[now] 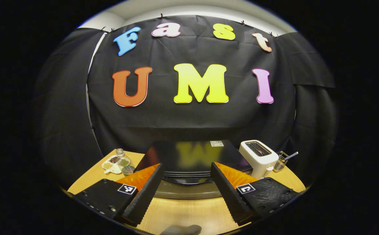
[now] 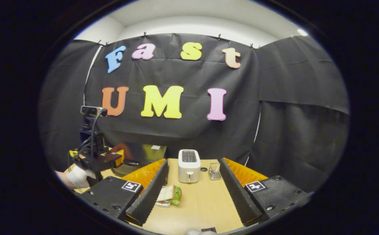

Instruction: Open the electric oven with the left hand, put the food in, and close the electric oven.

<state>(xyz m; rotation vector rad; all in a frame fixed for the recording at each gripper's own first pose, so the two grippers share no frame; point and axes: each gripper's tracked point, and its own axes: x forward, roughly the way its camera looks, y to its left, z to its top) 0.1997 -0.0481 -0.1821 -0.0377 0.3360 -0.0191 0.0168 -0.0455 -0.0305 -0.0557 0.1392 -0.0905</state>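
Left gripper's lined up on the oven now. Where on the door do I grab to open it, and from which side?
Judging by the left gripper view, take the pale handle bar running across the front of the oven. Come straight in from the front with the open left gripper, fingers above and below the bar.

You had the oven (image 1: 189,156) at frame centre, toaster (image 1: 258,156) right of it, spice dish (image 1: 112,164) at left.
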